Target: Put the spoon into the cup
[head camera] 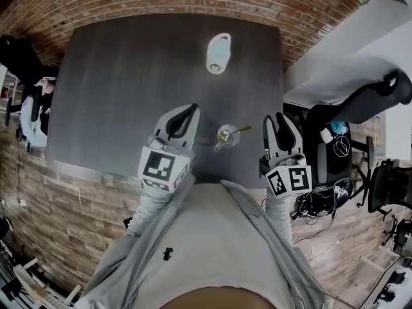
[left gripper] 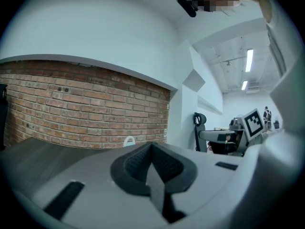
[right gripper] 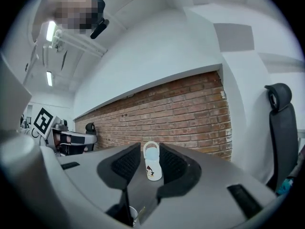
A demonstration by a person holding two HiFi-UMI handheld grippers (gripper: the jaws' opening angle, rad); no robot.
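The spoon (head camera: 237, 131) already leans in the cup (head camera: 223, 138) at frame centre, so the left gripper (head camera: 191, 110), jaws pressed together, and the right gripper (head camera: 273, 119), jaws spread, flank it empty, apparently finished.

Golden spoon (head camera: 237, 132), grey table (head camera: 129, 76) (red brick wall (head camera: 161, 5)).

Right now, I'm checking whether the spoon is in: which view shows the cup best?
The head view: the cup shows whole from above, with the spoon leaning out over its rim. The right gripper view catches only a sliver of the cup at its bottom edge. The left gripper view does not show it.
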